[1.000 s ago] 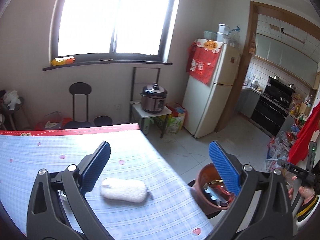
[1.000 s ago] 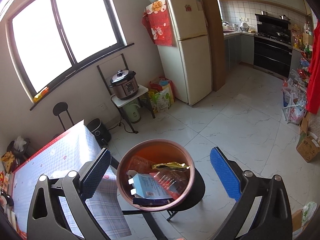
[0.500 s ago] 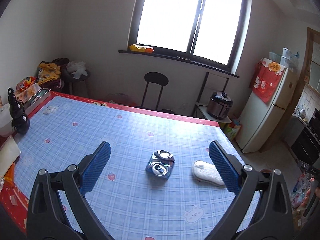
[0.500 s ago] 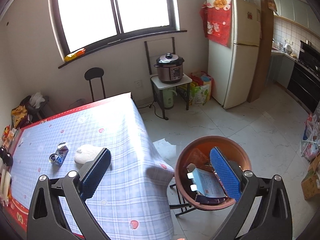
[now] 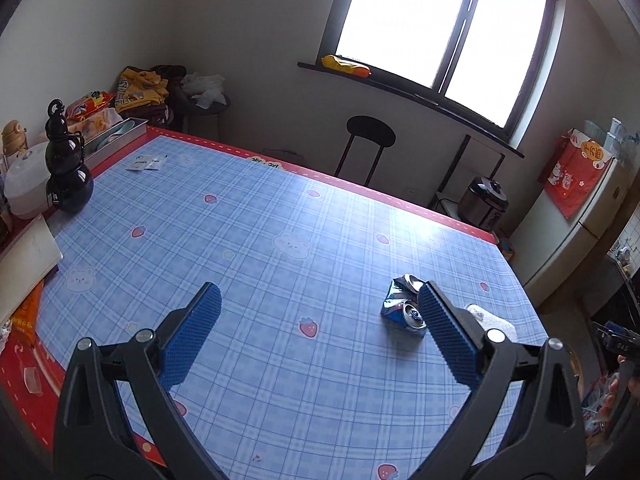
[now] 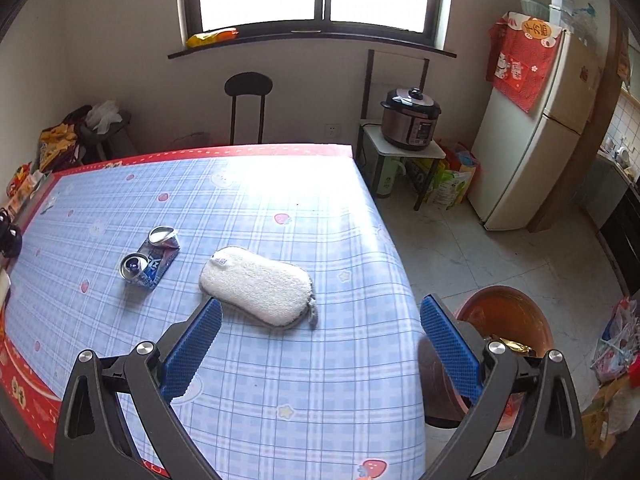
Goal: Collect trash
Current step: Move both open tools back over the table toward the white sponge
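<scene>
In the left wrist view, the left gripper [image 5: 320, 320] hangs over the table [image 5: 248, 248] with its blue pads spread wide and nothing between them. A crushed can [image 5: 402, 306] lies on the checked cloth at about three o'clock from the middle of the picture, just behind the tip of the right-hand pad. A white sponge [image 5: 494, 322] peeks out beyond that finger, near the table's edge. At nine to ten o'clock, a black gourd-shaped bottle [image 5: 66, 172] stands by the far-left edge.

In the right wrist view, the right gripper [image 6: 320, 334] is also spread wide and holds nothing. The sponge [image 6: 256, 284] lies flat near the centre, just ahead of the left pad. The can [image 6: 150, 258] sits at about nine o'clock from it, a little apart. Off the table, at four o'clock, a brown bin [image 6: 506, 316] stands on the floor behind the right pad, with a gold wrapper [image 6: 512, 346] showing inside.
</scene>
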A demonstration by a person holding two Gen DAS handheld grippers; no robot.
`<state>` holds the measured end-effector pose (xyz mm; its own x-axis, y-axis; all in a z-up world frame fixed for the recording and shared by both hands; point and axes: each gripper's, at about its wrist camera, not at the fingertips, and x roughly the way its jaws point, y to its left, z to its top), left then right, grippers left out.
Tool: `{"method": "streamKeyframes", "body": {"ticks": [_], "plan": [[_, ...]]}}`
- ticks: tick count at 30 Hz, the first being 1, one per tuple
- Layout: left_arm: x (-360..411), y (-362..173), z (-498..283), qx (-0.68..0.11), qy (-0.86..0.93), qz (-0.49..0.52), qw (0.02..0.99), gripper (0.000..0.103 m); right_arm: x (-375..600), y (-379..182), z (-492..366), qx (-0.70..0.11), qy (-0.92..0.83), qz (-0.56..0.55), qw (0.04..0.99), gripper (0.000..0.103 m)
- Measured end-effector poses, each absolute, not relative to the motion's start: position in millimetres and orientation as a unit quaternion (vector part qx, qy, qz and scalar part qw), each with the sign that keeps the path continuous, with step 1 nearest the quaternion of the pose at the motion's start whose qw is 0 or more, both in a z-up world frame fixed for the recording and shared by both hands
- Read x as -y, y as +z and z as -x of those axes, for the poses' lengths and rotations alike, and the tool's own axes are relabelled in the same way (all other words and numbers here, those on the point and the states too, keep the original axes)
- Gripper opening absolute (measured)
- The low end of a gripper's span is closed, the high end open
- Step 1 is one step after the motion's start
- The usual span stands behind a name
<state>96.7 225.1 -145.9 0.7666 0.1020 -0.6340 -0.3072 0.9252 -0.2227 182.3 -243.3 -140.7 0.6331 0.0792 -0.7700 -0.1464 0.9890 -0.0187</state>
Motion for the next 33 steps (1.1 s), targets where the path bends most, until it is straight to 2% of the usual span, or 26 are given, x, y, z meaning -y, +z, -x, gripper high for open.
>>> {"method": "streamKeyframes", "body": {"ticks": [12, 14, 17, 23, 33], "plan": [[-251, -198, -121, -0.360, 0.095, 0.177, 0.911, 0.097, 162, -240, -235, -0.501, 0.156, 0.155, 0.837, 0.097], [-247, -206, -126, -0.368, 0.088, 0.175, 0.909, 0.097, 152, -254, -245, -0.509, 0.163, 0.173, 0.827, 0.089], [-241, -217, -133, -0.378, 0.078, 0.175, 0.906, 0.097, 137, -273, -258, -0.522, 0.177, 0.199, 0.810, 0.086], [-227, -231, -144, -0.393, 0.055, 0.178, 0.900, 0.097, 113, -298, -272, -0.530, 0.184, 0.263, 0.785, 0.087], [-204, -244, -160, -0.408, 0.024, 0.176, 0.895, 0.097, 113, -304, -291, -0.539, 0.195, 0.213, 0.791, 0.094]]}}
